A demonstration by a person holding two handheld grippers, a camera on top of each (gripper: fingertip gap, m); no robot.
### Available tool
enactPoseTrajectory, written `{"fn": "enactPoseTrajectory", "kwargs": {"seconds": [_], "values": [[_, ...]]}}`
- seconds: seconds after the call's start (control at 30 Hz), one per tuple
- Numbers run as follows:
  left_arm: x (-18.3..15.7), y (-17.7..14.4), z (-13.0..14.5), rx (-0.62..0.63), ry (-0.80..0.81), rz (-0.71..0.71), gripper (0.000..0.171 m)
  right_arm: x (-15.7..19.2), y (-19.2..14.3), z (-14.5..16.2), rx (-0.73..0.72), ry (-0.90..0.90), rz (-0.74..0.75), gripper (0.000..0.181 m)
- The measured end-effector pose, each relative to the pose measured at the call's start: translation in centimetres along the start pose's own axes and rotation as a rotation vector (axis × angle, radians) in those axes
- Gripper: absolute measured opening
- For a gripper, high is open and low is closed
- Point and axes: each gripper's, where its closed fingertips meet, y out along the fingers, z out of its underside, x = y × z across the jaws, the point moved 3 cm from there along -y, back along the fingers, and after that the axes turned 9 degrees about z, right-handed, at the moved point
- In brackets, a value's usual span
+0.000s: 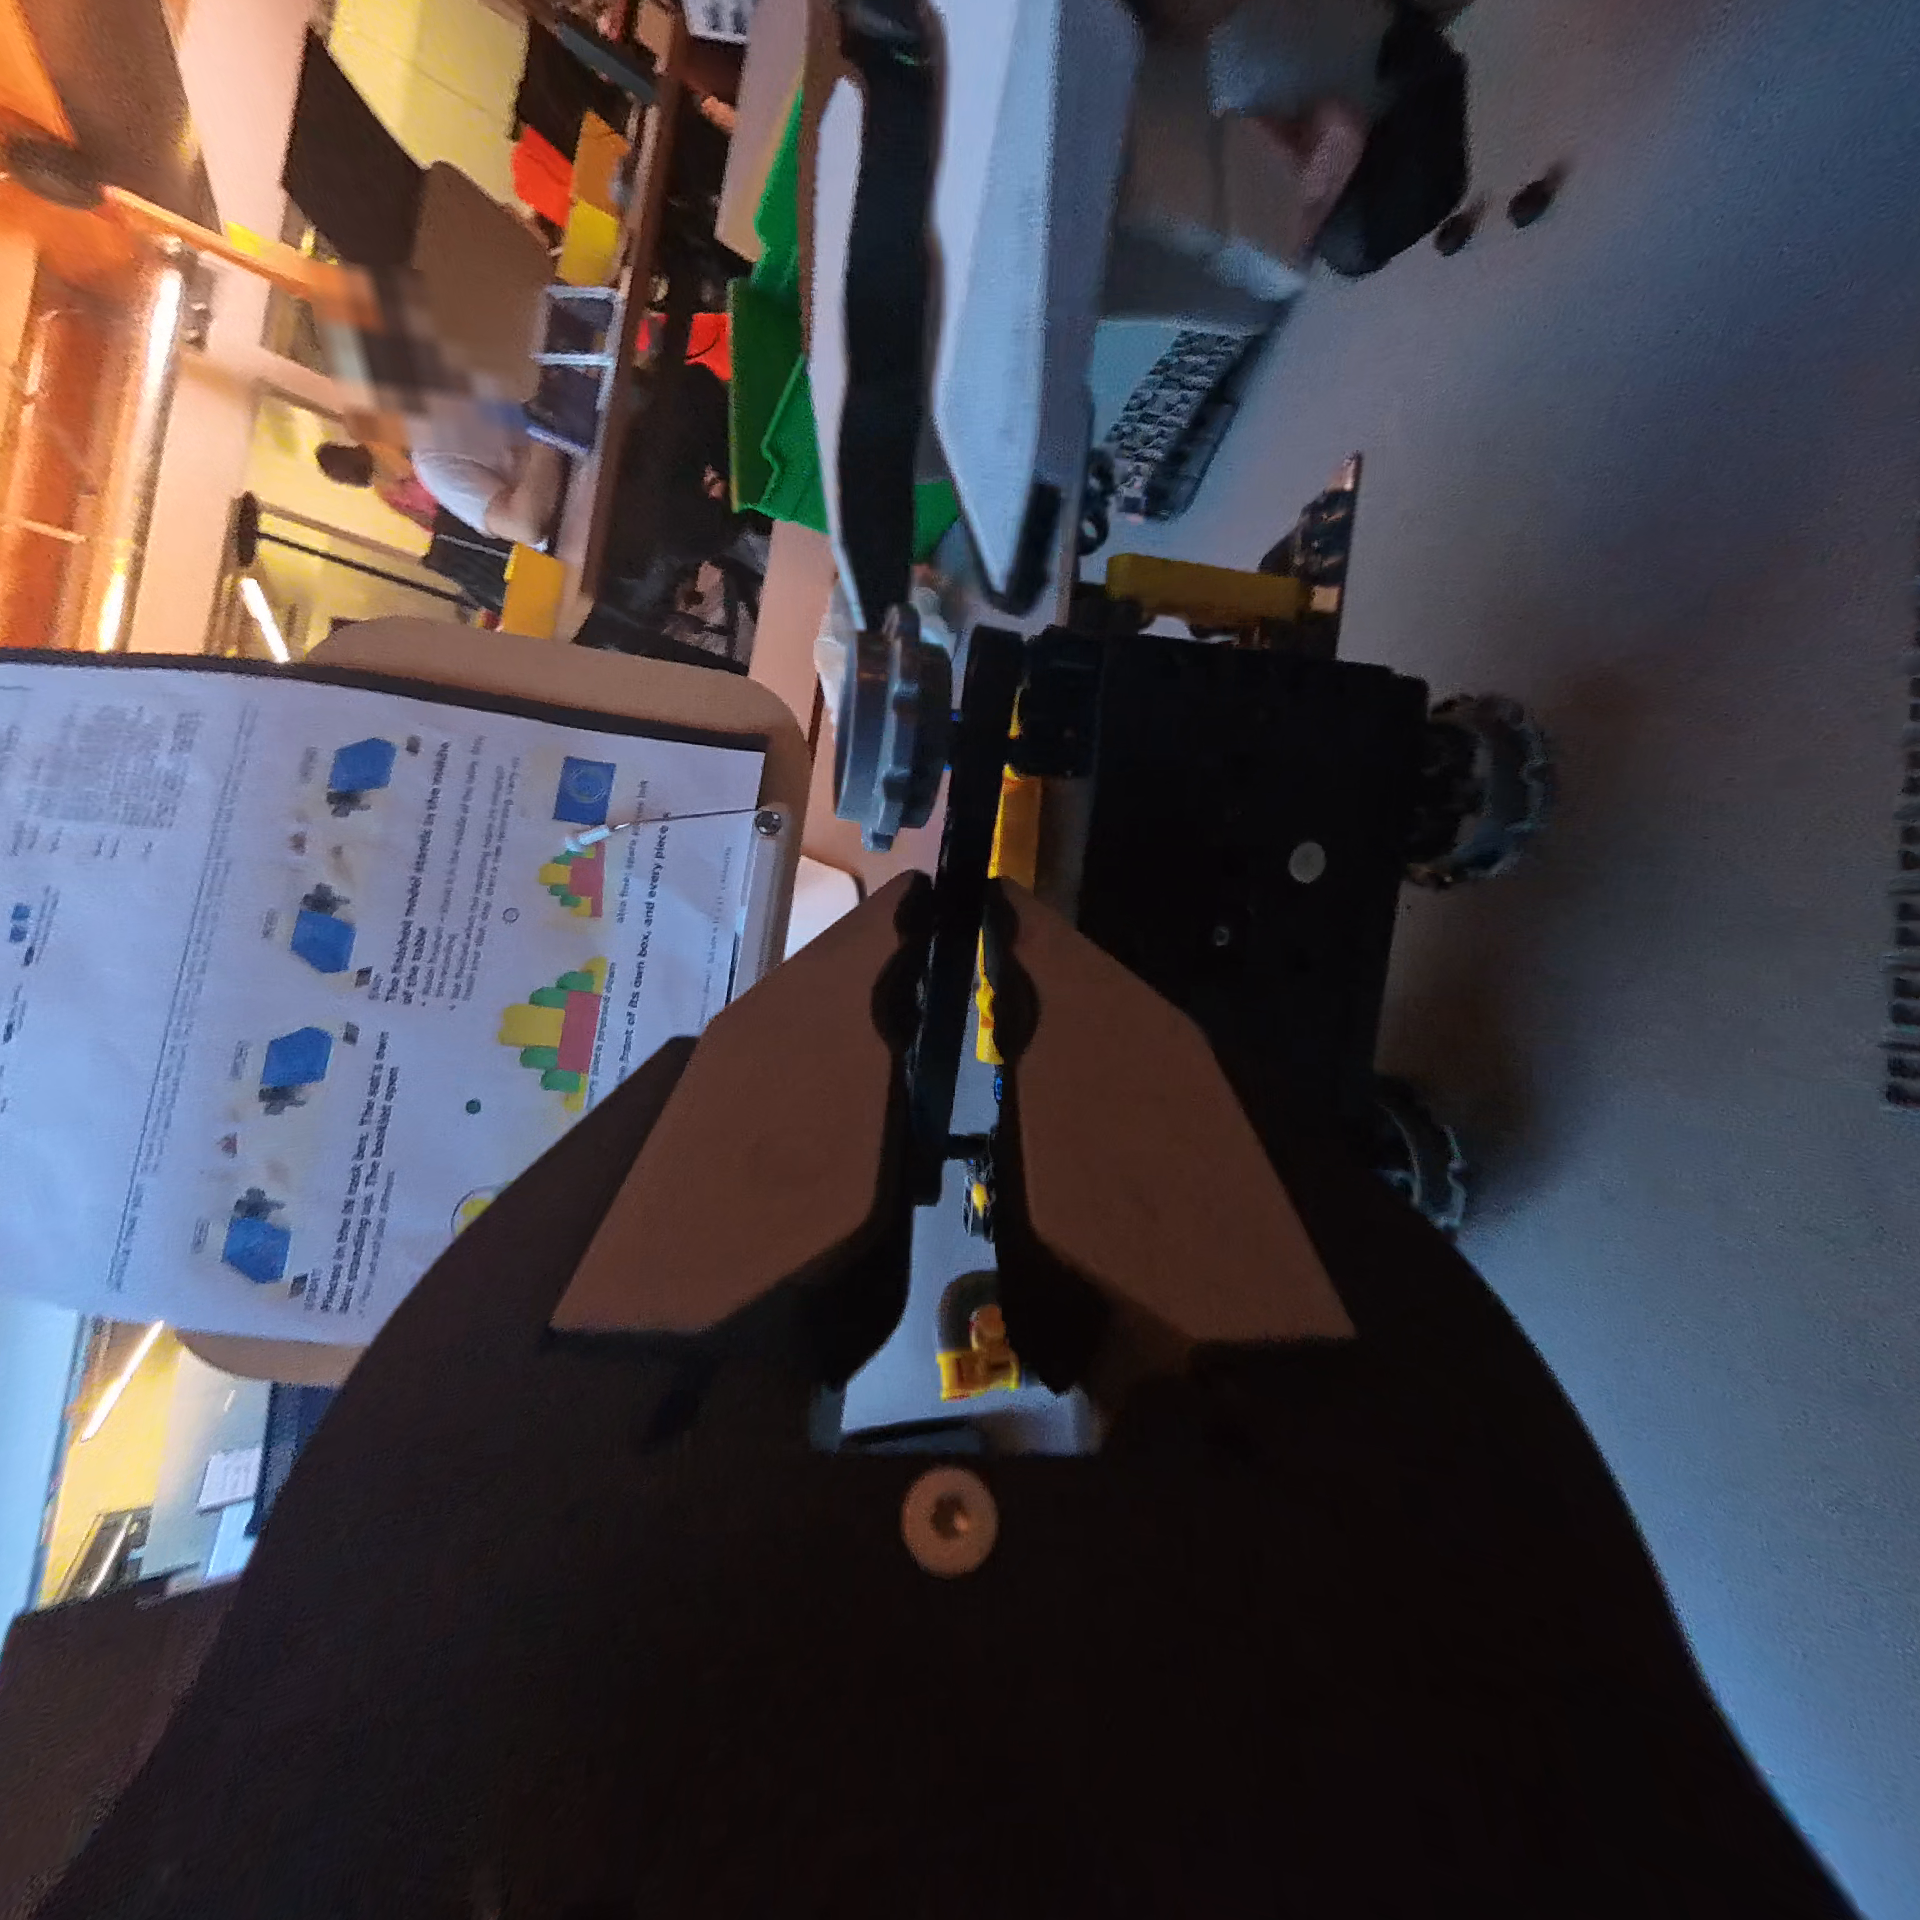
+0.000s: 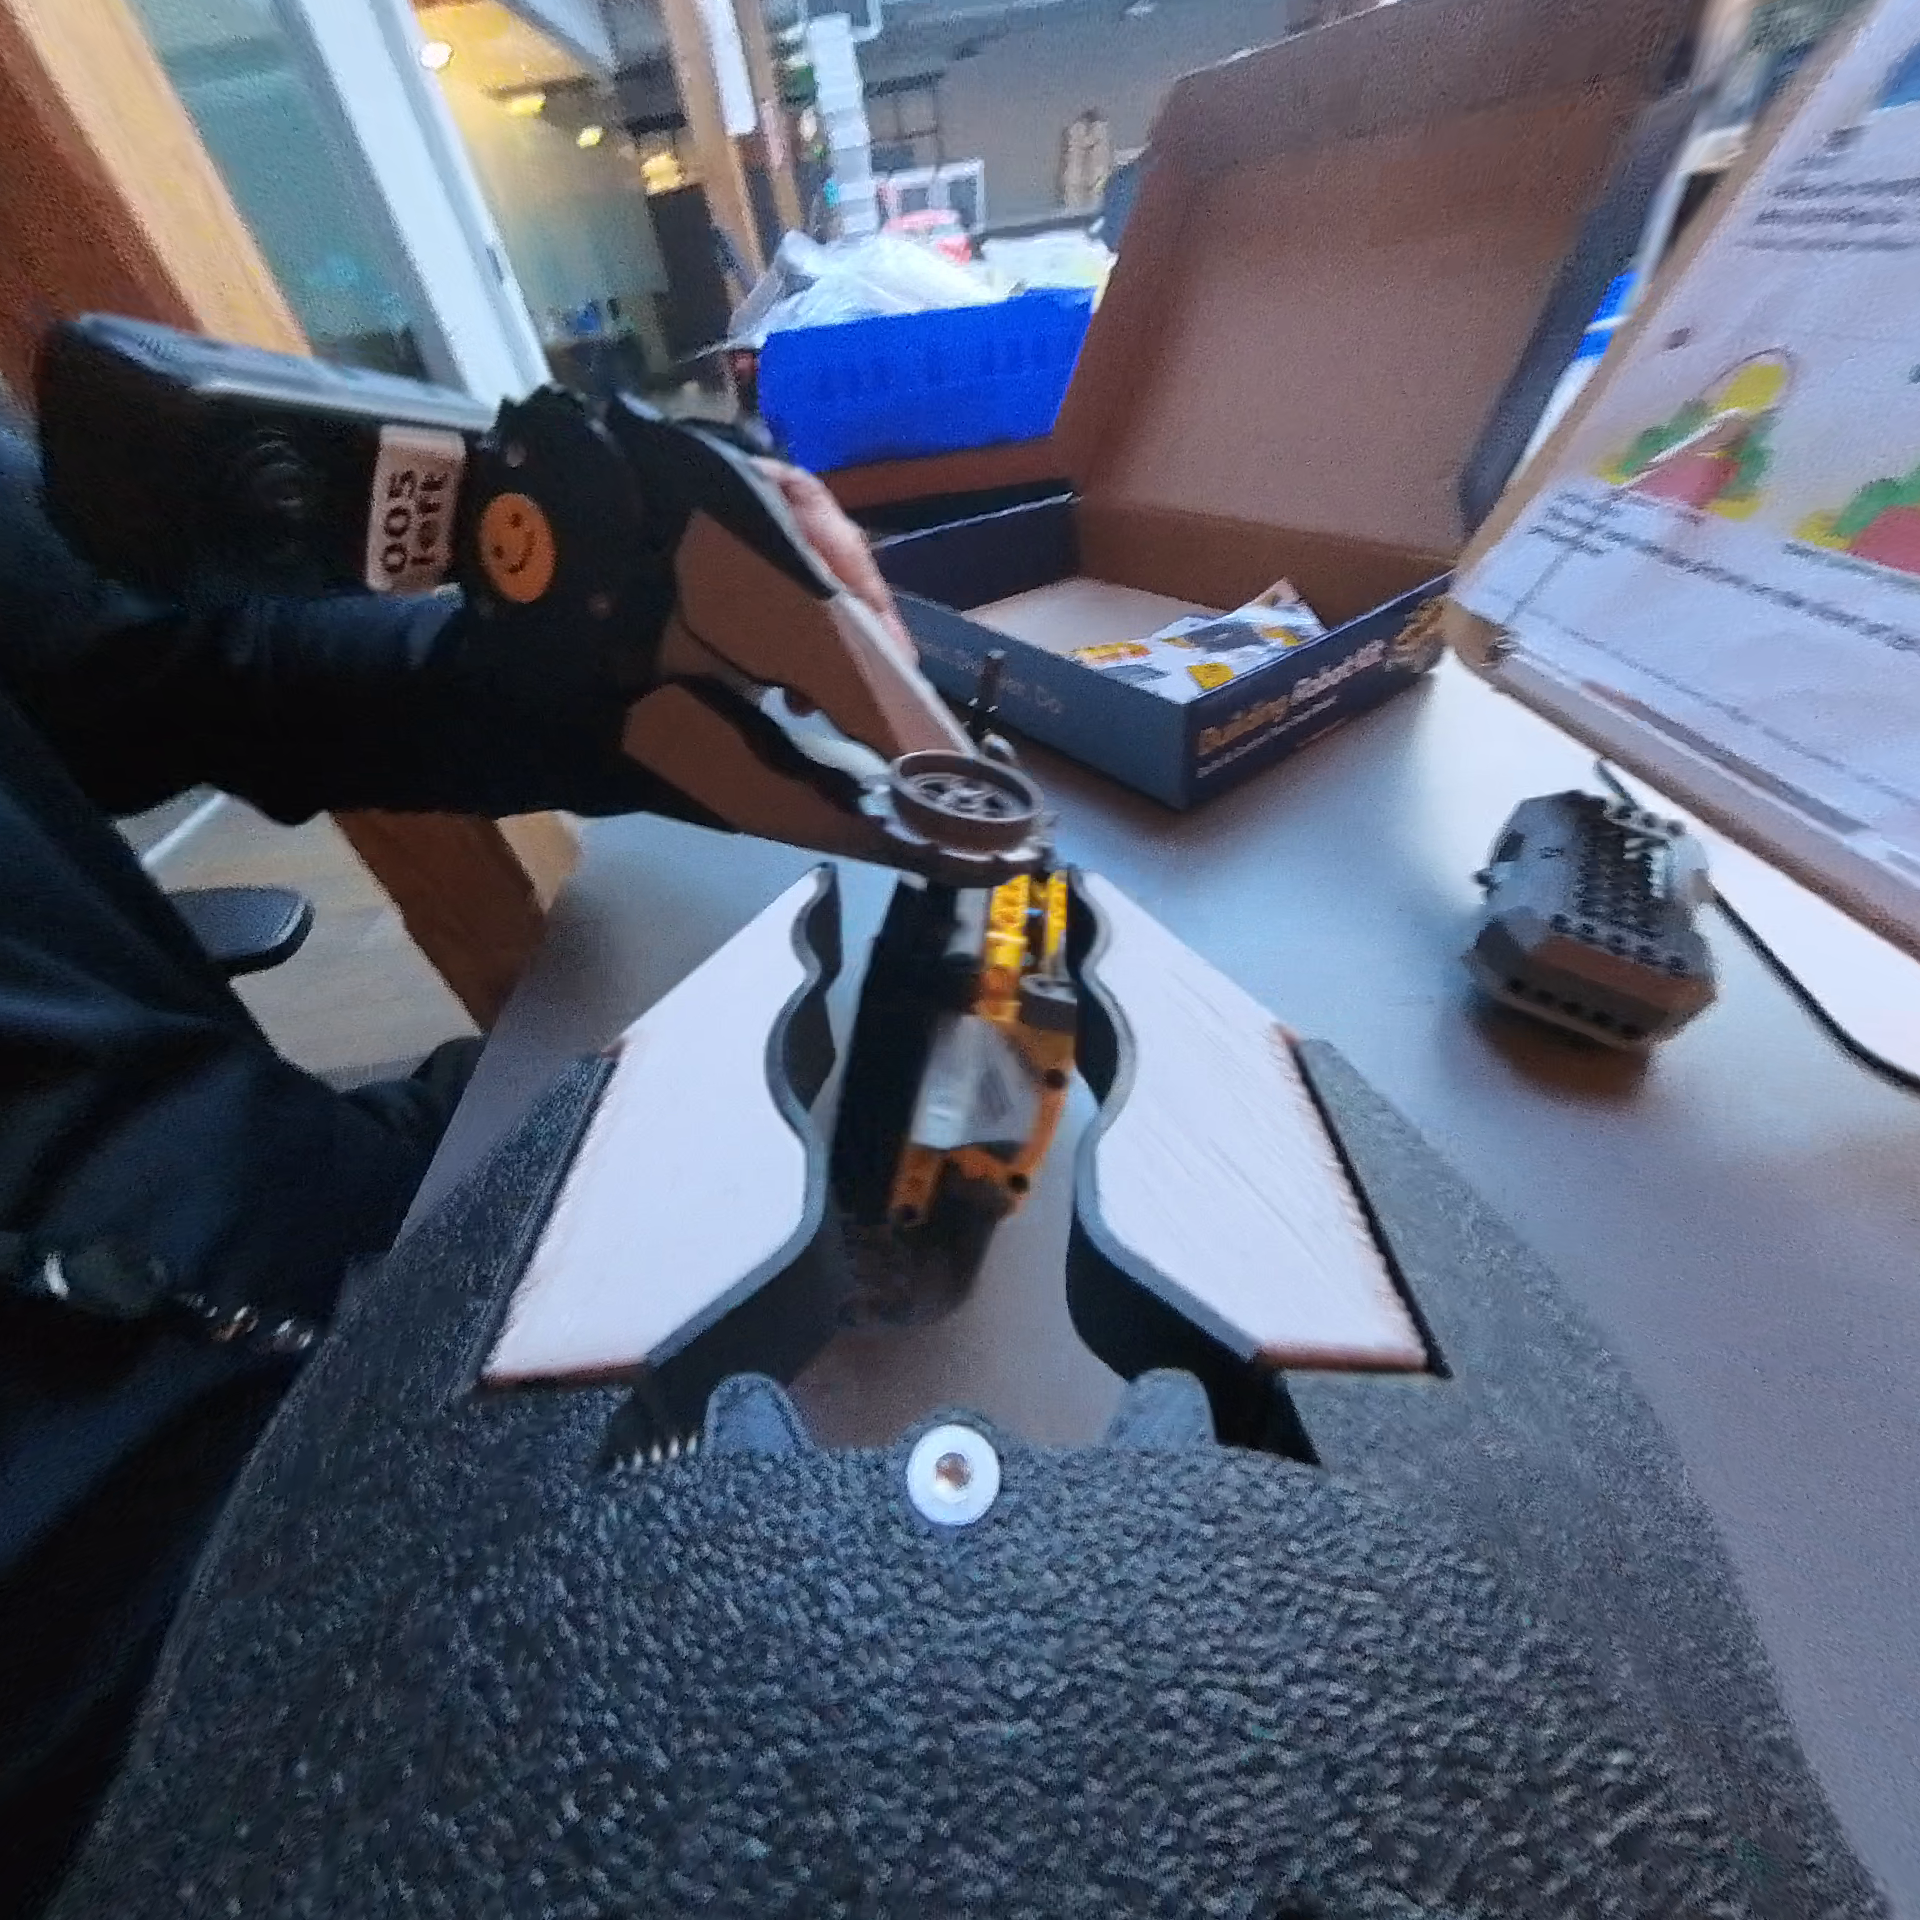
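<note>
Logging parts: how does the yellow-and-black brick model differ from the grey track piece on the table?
The model is yellow and black, the track piece all dark grey. The left gripper clamps the model; the track piece lies untouched on the table. Both are brick-built.

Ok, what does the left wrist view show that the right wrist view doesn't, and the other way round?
Only the left wrist view: black wheels on the brick model, and seated people far off. Only the right wrist view: a round orange sticker on the body of the left gripper, the dark sleeve behind it, and a blue bin. Both: the left gripper and the right gripper shut on the black-and-yellow model, a grey wheel hub, and the printed sheet.
</note>
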Motion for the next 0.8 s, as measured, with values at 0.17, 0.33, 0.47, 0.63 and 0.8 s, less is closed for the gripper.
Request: {"fn": "enactPoseTrajectory", "kwargs": {"seconds": [0.17, 0.33, 0.47, 0.63, 0.8], "values": [[-0.5, -0.5, -0.4, -0.03, -0.039, -0.134, 0.007, 0.7, 0.9, -0.3, 0.001, -0.026, 0.024, 0.045], [-1.3, -0.9, -1.4, -0.08, -0.011, -0.212, 0.007, 1.2, 1.6, 0.4, 0.025, -0.061, 0.024, 0.028], [-1.4, -1.1, -1.5, -0.133, -0.171, -0.17, 0.009, 1.4, 1.5, 0.1, 0.003, -0.121, 0.046, 0.026], [-1.3, -1.3, -1.8, -0.186, -0.503, 0.15, 0.016, 1.5, 1.6, 0.2, -0.018, -0.085, 0.015, 0.026], [-1.2, -1.2, -1.6, -0.199, -0.55, 0.247, 0.013, 2.0, 1.9, 0.0, -0.039, -0.035, -0.02, 0.026]]}}
